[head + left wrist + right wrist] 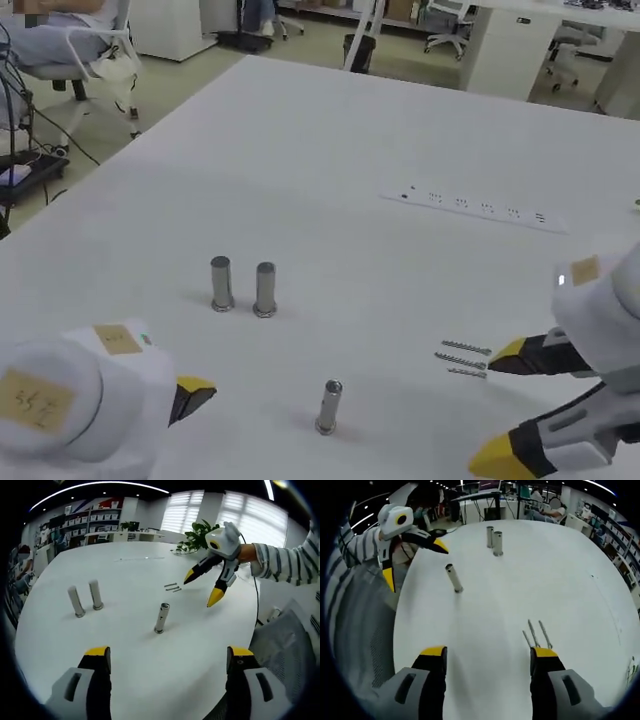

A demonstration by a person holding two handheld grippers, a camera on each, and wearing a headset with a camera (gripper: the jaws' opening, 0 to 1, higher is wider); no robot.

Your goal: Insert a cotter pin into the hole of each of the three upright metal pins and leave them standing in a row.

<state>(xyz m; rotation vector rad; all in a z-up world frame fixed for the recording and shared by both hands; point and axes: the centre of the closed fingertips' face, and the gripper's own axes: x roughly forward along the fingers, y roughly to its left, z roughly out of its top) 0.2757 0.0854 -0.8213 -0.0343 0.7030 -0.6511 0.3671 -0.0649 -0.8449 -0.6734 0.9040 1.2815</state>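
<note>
**Both grippers empty over the bench [330, 150]; no cotter pin appeared fitted.**

From the left: the left gripper [169, 655] hung with jaws spread, holding nothing. The paired metal pins [243, 287] stood upright side by side, and the lone metal pin [329, 405] stood nearer the person, out of line with them. The three cotter pins [465, 360] lay flat and close together, just beside one jaw of the right gripper [498, 408], whose jaws were also spread. Risk: a closing pinch could scatter the thin cotter pins or lift two at once, and side load during insertion could topple an unsupported pin. The pins' cross-holes could not be made out, and the head view cut off most of the left gripper.
</note>
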